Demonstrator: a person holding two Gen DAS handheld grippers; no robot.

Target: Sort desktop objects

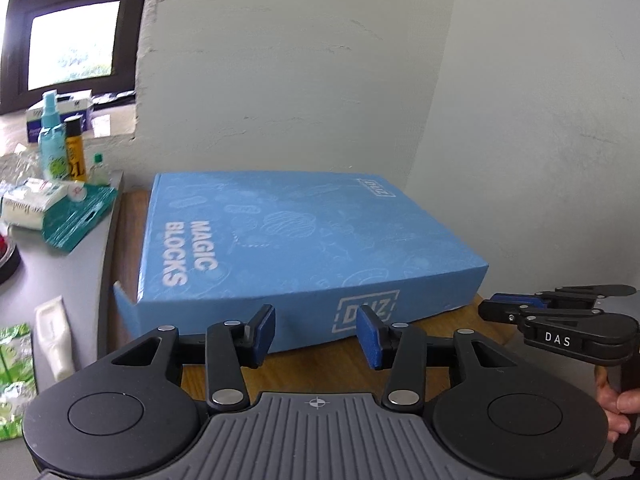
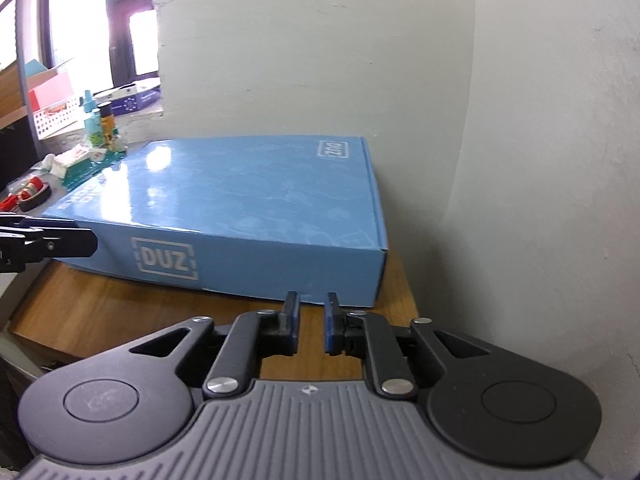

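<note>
A flat blue "Magic Blocks" box [image 1: 304, 240] lies shut on a brown wooden table [image 1: 328, 368], pushed back against the white wall. My left gripper [image 1: 316, 336] hovers open just in front of the box's near side, nothing between its blue pads. The right gripper shows at the right edge of the left wrist view [image 1: 496, 308], held by a hand [image 1: 618, 408]. In the right wrist view the same box [image 2: 248, 200] fills the middle, and my right gripper [image 2: 312, 326] stands slightly open before its near right corner, a narrow empty gap between the pads. The left gripper's fingers [image 2: 60, 240] reach in from the left.
A grey desk [image 1: 60, 272] to the left carries a teal spray bottle [image 1: 52, 140], a yellow can [image 1: 75, 152], a small green-capped bottle [image 1: 99, 168], a teal packet [image 1: 76, 216], a white tube [image 1: 56, 340] and green packaging [image 1: 14, 380]. White walls close the back and right.
</note>
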